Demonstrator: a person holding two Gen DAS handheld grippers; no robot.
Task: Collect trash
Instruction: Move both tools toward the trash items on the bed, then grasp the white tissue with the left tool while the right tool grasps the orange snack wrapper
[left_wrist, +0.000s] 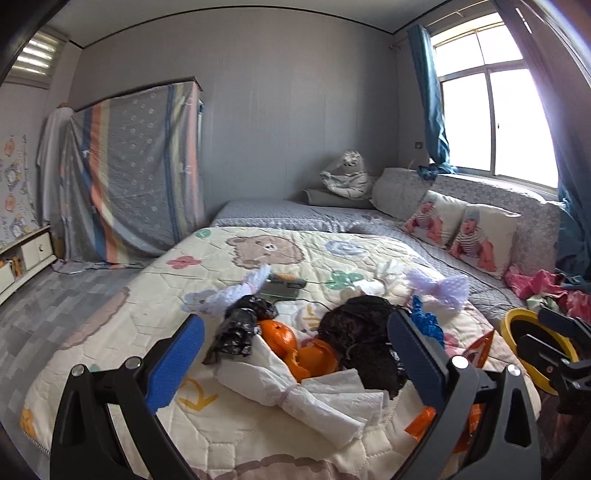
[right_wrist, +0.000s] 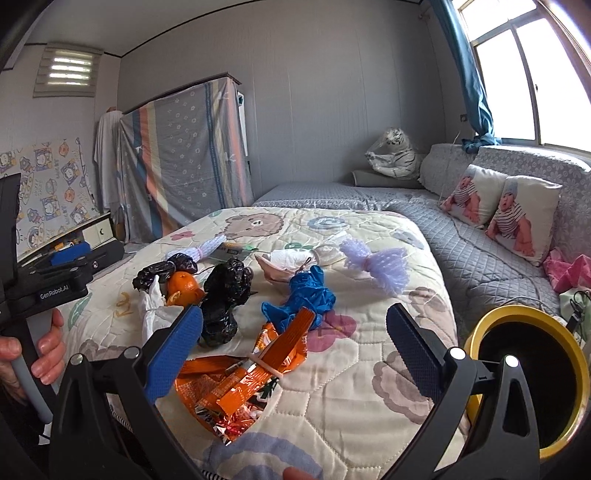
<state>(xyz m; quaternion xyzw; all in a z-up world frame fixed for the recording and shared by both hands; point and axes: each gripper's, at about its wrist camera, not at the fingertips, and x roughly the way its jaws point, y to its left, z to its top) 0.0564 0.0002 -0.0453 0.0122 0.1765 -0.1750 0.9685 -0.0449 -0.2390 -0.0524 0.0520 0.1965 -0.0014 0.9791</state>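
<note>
Trash lies scattered on a cream cartoon quilt (left_wrist: 110, 332). My left gripper (left_wrist: 295, 354) is open and empty, hovering over a white tissue bundle (left_wrist: 295, 395), orange peel (left_wrist: 295, 350) and a black plastic bag (left_wrist: 365, 343). My right gripper (right_wrist: 295, 343) is open and empty above an orange snack wrapper (right_wrist: 240, 384). A blue bag (right_wrist: 303, 295), the black bag (right_wrist: 225, 295), the orange peel (right_wrist: 183, 286) and purple foam netting (right_wrist: 376, 266) lie beyond it. A yellow-rimmed black bin (right_wrist: 532, 380) stands at the bed's right edge; it also shows in the left wrist view (left_wrist: 532, 347).
A grey quilted bed (right_wrist: 461, 236) with two baby-print pillows (right_wrist: 517, 218) lies to the right under the window. A sheet-covered cabinet (left_wrist: 133, 173) stands at the back left. Pink clothes (left_wrist: 543, 284) lie near the bin. The left gripper's handle (right_wrist: 48, 284) shows at the left.
</note>
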